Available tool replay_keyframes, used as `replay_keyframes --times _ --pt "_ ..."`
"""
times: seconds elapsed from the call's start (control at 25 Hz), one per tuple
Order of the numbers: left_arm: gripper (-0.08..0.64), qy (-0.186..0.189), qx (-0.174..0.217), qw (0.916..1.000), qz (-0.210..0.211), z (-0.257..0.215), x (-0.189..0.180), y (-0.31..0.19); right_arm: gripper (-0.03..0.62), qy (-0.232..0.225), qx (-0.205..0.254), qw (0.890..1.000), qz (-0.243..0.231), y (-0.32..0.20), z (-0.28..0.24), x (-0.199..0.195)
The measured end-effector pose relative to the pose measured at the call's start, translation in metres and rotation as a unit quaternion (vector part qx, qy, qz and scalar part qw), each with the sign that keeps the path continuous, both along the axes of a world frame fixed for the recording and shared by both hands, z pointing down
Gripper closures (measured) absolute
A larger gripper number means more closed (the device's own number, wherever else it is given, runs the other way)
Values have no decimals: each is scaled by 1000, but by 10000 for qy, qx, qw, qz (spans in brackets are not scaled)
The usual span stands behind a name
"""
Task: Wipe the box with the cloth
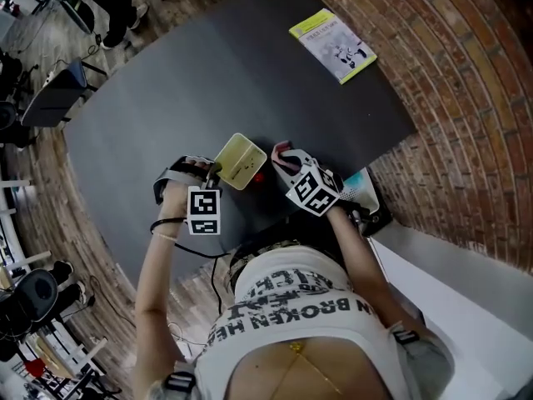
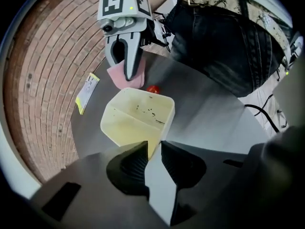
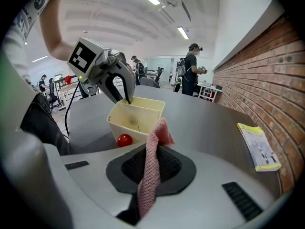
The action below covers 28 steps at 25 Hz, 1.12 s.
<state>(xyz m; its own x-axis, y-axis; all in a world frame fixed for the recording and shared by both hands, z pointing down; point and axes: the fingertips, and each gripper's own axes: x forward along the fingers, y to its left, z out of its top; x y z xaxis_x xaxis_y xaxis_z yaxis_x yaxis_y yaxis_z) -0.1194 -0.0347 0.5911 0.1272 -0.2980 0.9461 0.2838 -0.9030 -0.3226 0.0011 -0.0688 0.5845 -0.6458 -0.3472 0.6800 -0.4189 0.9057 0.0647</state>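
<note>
Left gripper view: fingers of the left gripper [image 2: 153, 149] pinch the near wall of the pale yellow box [image 2: 138, 116], which sits on the dark surface [image 2: 209, 113] with a red ball [image 2: 153, 88] beside it. The right gripper [image 3: 154, 148] has its fingers clamped on the pink cloth [image 3: 150, 175], just beside the box.

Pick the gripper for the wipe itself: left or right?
Right. The right gripper is shut on the cloth, just beside the box. The left gripper pinches the box's wall, so it looks better left steadying.
</note>
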Motion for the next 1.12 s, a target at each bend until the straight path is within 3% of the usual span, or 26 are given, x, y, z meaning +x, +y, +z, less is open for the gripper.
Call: replay_keyframes --times 0.24,0.52,0.6,0.8,0.96,1.12 --pt "488 278 -401 9952 -848 -2 6 6 574 -73 -14 9998 161 -4 -4 3" --pt "525 626 -901 9777 -1788 -3 25 16 575 -106 -4 9997 218 -7 -5 6" --pt "529 809 -1095 9675 -2133 -4 31 17 575 -107 -9 9997 218 -7 -6 6" --pt "538 1334 -1513 9323 -3002 -5 48 19 575 -157 -19 9997 162 -6 -5 4" --pt "540 1504 -1518 9238 -3175 -6 56 16 575 -89 46 9993 -362 -4 3 -3" --pt "540 1652 -1578 9171 -3268 -4 56 16 575 460 220 9907 -1260 0 24 -9"
